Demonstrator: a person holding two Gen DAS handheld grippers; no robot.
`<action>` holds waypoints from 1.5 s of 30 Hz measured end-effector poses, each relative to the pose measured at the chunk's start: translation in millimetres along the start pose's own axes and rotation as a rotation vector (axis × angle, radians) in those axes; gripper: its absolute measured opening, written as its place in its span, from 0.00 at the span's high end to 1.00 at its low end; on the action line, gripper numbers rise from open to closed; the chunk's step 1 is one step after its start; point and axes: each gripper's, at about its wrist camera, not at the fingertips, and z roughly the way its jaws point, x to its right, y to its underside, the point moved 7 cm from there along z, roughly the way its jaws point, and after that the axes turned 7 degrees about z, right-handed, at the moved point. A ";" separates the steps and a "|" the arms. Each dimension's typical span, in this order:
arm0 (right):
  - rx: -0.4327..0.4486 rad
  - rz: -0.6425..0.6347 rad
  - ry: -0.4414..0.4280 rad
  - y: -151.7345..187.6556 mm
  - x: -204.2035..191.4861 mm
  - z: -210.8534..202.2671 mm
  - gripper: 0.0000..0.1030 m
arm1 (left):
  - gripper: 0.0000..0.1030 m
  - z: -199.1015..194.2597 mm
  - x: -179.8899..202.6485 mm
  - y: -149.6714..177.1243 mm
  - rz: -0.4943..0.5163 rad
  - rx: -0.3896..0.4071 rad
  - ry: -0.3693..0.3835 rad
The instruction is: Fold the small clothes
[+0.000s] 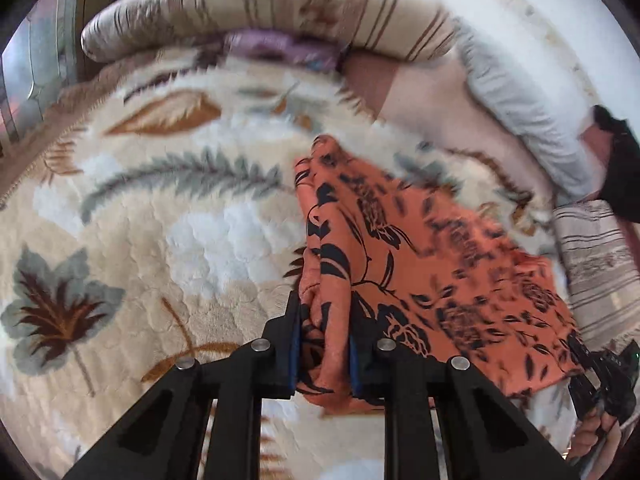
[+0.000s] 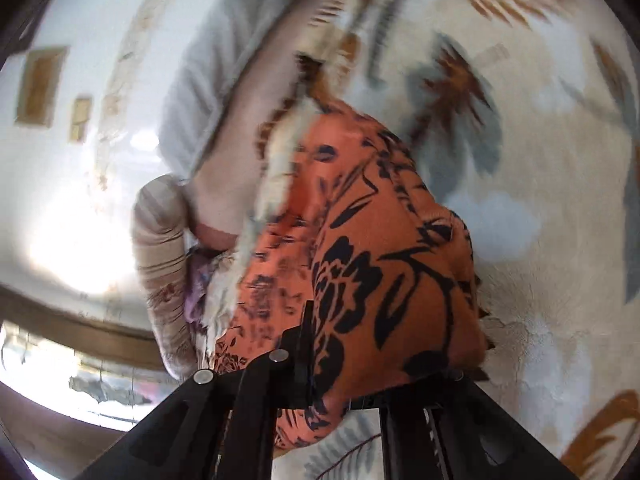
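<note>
An orange garment with a black flower print (image 1: 404,248) lies partly lifted over the leaf-patterned fleece blanket (image 1: 160,220). My left gripper (image 1: 325,356) is shut on a bunched fold at its near edge, with the blue pads pressing the cloth from both sides. In the right wrist view the same garment (image 2: 384,248) drapes over my right gripper (image 2: 322,364). That gripper is shut on the cloth; one black finger (image 2: 306,340) shows and the other is hidden under the fabric. The right gripper (image 1: 600,368) also appears at the garment's far corner, held by a hand (image 1: 596,432).
The blanket (image 2: 540,240) covers the bed. A rolled beige striped bolster (image 1: 248,4) lies along its far side with a purple cloth (image 1: 280,46) under it. A pale grey cloth (image 1: 520,96) and a striped fabric (image 1: 600,264) sit at the right. The view is motion-blurred.
</note>
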 end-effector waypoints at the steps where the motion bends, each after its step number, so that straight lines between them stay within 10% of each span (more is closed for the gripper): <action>1: -0.001 -0.036 -0.012 3.1 -9.7 -13.5 0.91 | 0.81 -15.8 1.2 4.4 0.000 0.018 0.003; 7: -0.069 -0.100 0.039 49.6 32.8 -82.7 0.87 | 0.74 -58.9 -9.9 100.0 0.020 -0.029 -0.009; 10: -0.164 -0.036 0.202 71.8 103.1 -73.9 0.69 | 0.48 -26.5 -45.6 155.5 -0.027 -0.175 -0.093; 13: -0.116 0.012 0.156 68.6 122.5 -100.2 0.66 | 0.43 -42.8 -57.7 150.2 -0.067 -0.117 -0.080; 16: 0.013 -0.048 0.194 50.5 111.1 -132.8 0.34 | 0.43 -58.1 -60.1 125.2 -0.058 -0.056 -0.085; 25: -0.085 -0.330 0.058 42.9 3.4 -86.1 0.33 | 0.43 -6.3 -33.3 49.8 0.036 -0.073 -0.006; 34: -0.021 -0.387 0.305 -26.2 21.0 -22.0 0.33 | 0.45 42.5 -32.0 38.8 0.066 -0.153 -0.044; 36: -0.019 -0.423 0.358 -39.7 29.6 -11.8 0.33 | 0.79 49.3 -34.2 36.6 0.076 -0.162 -0.062; 39: -0.070 -0.476 0.389 -47.6 35.6 12.3 0.34 | 0.88 53.7 -38.2 33.7 0.061 -0.155 -0.070; 40: -0.088 -0.497 0.400 -47.9 37.0 20.4 0.44 | 0.89 52.1 -38.2 33.0 0.061 -0.144 -0.073; 41: -0.104 -0.516 0.413 -48.0 38.1 28.1 0.76 | 0.91 49.2 -37.4 32.0 0.065 -0.130 -0.079; 45: -0.045 -0.591 0.443 -51.8 24.0 27.0 0.85 | 0.94 27.7 -40.4 34.4 0.065 -0.050 -0.128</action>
